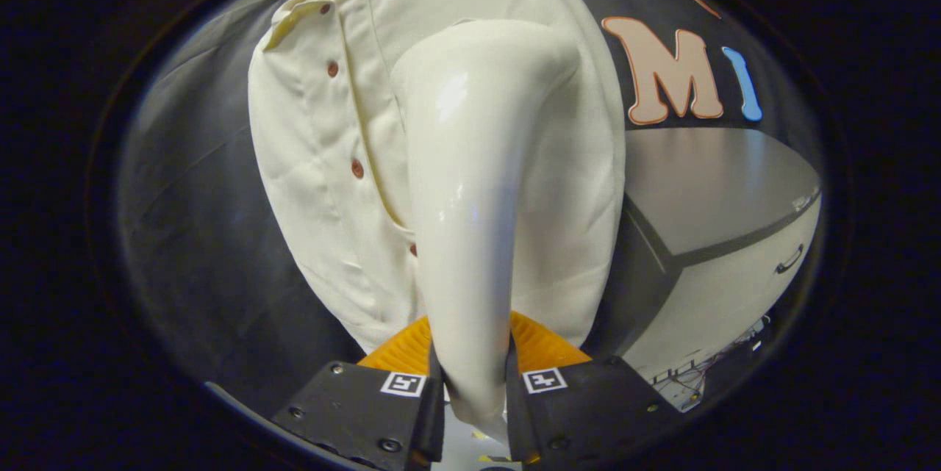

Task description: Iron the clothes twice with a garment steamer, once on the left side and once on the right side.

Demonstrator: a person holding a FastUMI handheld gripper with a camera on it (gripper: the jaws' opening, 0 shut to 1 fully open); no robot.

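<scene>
While the gripper [474, 390] is clamped on the garment steamer [470, 192], handle between both fingers, its long axis runs up frame centre; head sits right of the shirt [316, 162] button placket, left panel uncovered.

Claw [474, 401]: two wide flat finger blocks, matte, angular. Each carries a small square black-and-white fiducial marker on its inner top corner. Round screw heads dot both blocks, several per side. Ribbed orange part sits behind the fingers [382, 401], fanning out to both sides.
</scene>
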